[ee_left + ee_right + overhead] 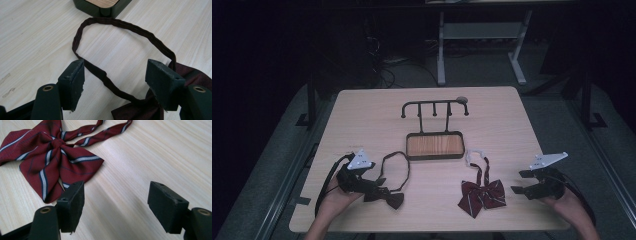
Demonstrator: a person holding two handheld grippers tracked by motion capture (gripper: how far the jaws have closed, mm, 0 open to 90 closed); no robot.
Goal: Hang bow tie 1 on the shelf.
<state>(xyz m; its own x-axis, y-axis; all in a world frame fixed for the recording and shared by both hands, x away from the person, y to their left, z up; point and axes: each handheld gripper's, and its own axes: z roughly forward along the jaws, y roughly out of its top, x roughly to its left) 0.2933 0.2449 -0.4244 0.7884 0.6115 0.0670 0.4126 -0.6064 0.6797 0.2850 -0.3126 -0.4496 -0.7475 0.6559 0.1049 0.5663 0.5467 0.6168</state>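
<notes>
While your left gripper [115, 82] sat jaws apart over dark bow tie [390, 198] strap, nothing was clamped. Right gripper [116, 205] also stood wide, striped bow tie [50, 157] just beside it. Risk: you pinched thin strap, knot slid off.

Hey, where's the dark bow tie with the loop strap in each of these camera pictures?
High view: the dark bow tie lies at lower left on the table, by the left gripper.
Left gripper view: its strap loop fills the middle and its bow sits at bottom right, between open fingers.
Right gripper view: not in it; the striped red bow tie lies there instead.
Shared landmark: the wood-bottomed tray, at the left gripper view's top.
</notes>
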